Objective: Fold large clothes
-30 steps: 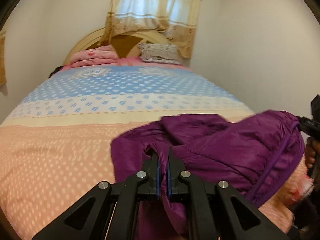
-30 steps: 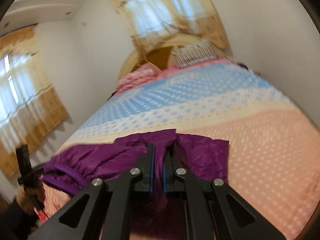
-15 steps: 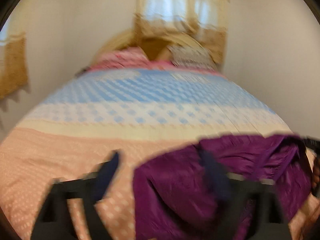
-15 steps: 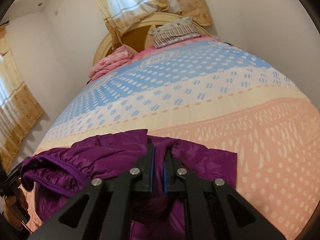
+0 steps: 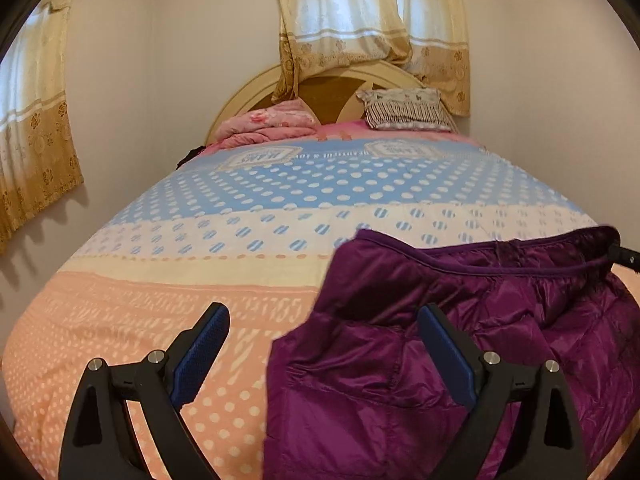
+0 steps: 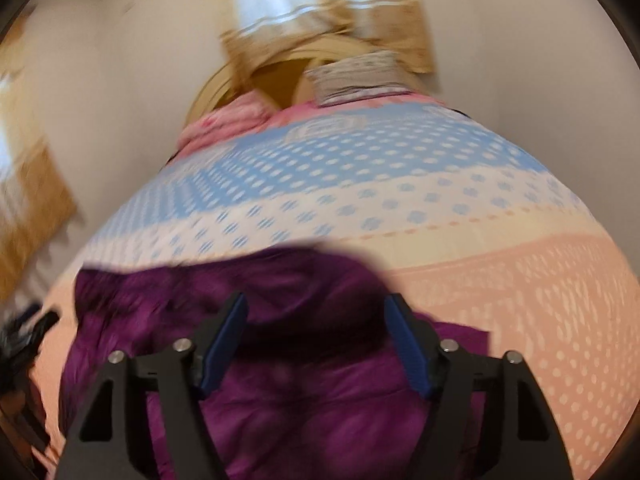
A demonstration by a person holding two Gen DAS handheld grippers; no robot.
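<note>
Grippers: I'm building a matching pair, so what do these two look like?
Left gripper and right gripper look alike: matte black angular frames with triangular cutouts, round silver bolt heads, and two fingers faced with textured blue pads. No cables or markings show.

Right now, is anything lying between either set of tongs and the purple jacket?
Nothing visible. Both the left tongs and the right tongs hang open directly over the purple jacket on the bed, with no other object between.

Both wrist cams low over bed (image 5: 160,320) foot—facing headboard (image 5: 248,92); shared: bed.
</note>
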